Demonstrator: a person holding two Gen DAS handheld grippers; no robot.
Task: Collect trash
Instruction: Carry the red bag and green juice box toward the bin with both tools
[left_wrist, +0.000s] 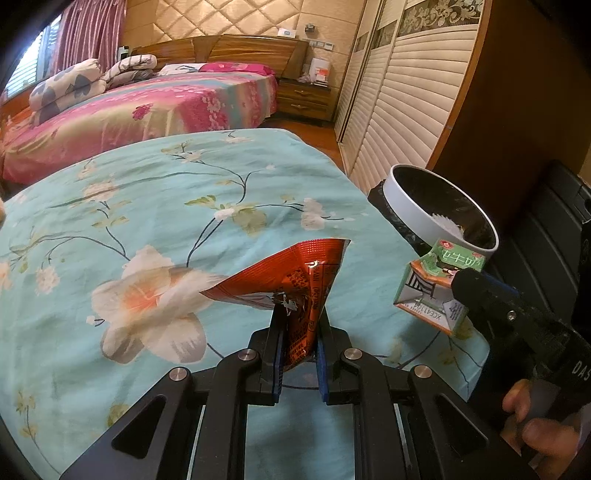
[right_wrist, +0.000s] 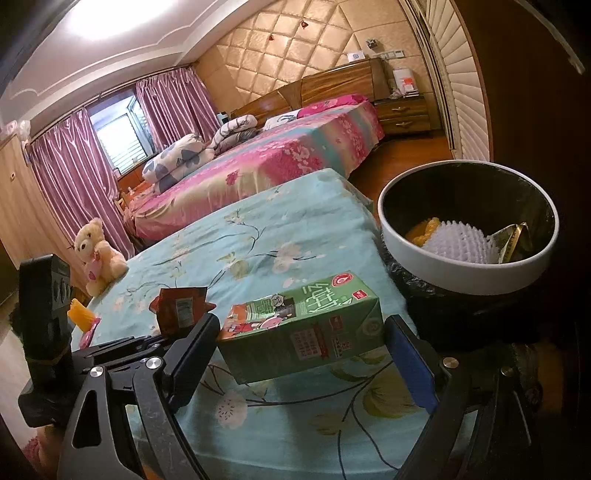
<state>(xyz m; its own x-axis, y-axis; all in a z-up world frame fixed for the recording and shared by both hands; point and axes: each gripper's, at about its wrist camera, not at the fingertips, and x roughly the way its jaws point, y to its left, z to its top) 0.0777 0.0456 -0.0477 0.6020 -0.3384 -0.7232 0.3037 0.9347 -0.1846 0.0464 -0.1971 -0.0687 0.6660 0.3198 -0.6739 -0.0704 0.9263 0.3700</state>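
My left gripper (left_wrist: 300, 332) is shut on a crumpled red snack wrapper (left_wrist: 291, 280) and holds it above the floral blue cloth (left_wrist: 166, 206). The wrapper also shows in the right wrist view (right_wrist: 181, 306). My right gripper (right_wrist: 301, 332) is shut on a green milk carton (right_wrist: 303, 328), held lengthwise between the two pads, lifted off the cloth. The carton shows at the right of the left wrist view (left_wrist: 432, 288). The white-rimmed trash bin (right_wrist: 469, 269) with a black liner stands just right of the carton; it holds a white foam net, orange peel and a wrapper.
A teddy bear (right_wrist: 98, 254) and an orange object (right_wrist: 83, 314) lie at the table's far left. A pink bed (left_wrist: 140, 107) is behind, a louvred wardrobe (left_wrist: 406, 103) to the right, and a dark chair (left_wrist: 546, 236) beyond the bin (left_wrist: 439, 210).
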